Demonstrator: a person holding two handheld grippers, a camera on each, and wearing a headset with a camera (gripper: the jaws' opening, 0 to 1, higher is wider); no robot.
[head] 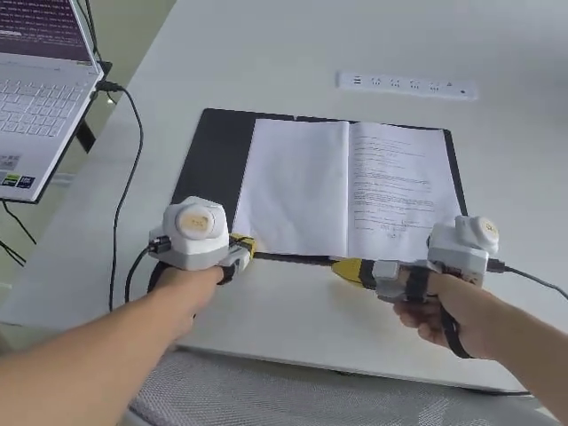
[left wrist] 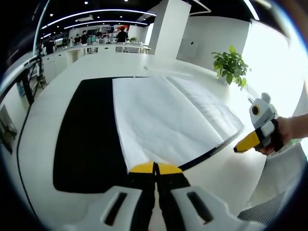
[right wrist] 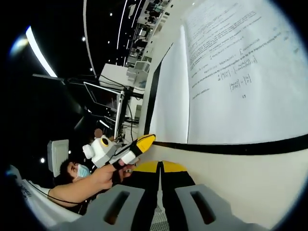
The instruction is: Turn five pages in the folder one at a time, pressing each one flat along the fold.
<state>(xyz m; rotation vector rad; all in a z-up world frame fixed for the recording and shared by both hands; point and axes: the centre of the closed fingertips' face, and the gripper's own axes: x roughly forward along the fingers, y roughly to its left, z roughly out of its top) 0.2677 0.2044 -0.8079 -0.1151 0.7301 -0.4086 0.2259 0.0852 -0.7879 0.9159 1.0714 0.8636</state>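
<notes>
**Both grippers shut at the near edge of an open folder**

Nearest the person, two hands hold the grippers low over the white table (head: 293, 311). The left gripper (head: 244, 248) has its yellow-tipped fingers (left wrist: 143, 168) pressed together with no gap and nothing between them. In the left gripper view the tips sit at the near edge of the folder (head: 213, 160), by the near corner of the blank page (head: 293, 182). Whether they touch the black cover cannot be told. The right gripper (head: 344, 269) is closed just as tight, its fingers (right wrist: 174, 167) meeting and empty. Its tips lie over bare table just short of the folder's near edge, and in the head view they point across toward the left gripper. The two grippers are near each other but apart.

Beyond them the folder lies open and flat, its black cover showing as a broad strip on the left. The blank page lies beside the printed page (head: 395, 186) on the right, and the two meet at a fold running away from the person. Both pages look flat.

Farther back, a white power strip (head: 406, 85) rests on the table past the folder. An open laptop (head: 35, 98) stands at the far left, with a dark cable (head: 124, 195) trailing down that side. In the left gripper view a potted plant (left wrist: 231, 67) stands beyond the table.
</notes>
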